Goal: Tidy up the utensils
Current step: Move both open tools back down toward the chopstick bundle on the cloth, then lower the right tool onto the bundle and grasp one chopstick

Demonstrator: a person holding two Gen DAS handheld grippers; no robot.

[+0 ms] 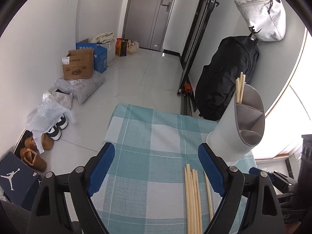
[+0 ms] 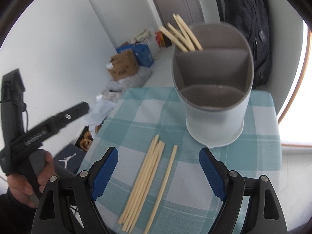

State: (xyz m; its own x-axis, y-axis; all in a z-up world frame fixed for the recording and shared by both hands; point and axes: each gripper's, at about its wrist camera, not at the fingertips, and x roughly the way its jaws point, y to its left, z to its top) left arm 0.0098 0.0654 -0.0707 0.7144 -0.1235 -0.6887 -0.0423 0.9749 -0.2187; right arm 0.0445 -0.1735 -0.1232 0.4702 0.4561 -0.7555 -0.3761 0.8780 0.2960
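While both of your grippers hang over the table (image 2: 259, 117) with its blue-and-white checked cloth, neither has anything between its fingers.

Your left gripper (image 1: 156, 167) stands wide open, its blue pads apart above bare cloth. In the right wrist view you hold it by its grey handle in your left hand (image 2: 25, 183), off the table's left edge.

Just right of that gripper's centre line lies the bundle of loose chopsticks (image 1: 192, 198), flat on the cloth, touching one another along their length. A single chopstick (image 1: 208, 193) lies slightly apart on their right, close by the left gripper's right finger.

Your right gripper (image 2: 158, 167) is likewise wide open, nothing held. The bundle and the single stick both lie on the cloth below the gap between its fingers, not touched by either pad.

Beyond and to the right stands the utensil holder (image 2: 214, 105), upright on the cloth, white outside, grey inside, split into three compartments. The far compartment holds several chopsticks (image 2: 183, 33) leaning left. The middle and near compartments are empty.

Boxes (image 1: 79, 64), bags and shoes (image 1: 33, 154) line the left wall; a black backpack (image 1: 226, 76) stands behind the holder.
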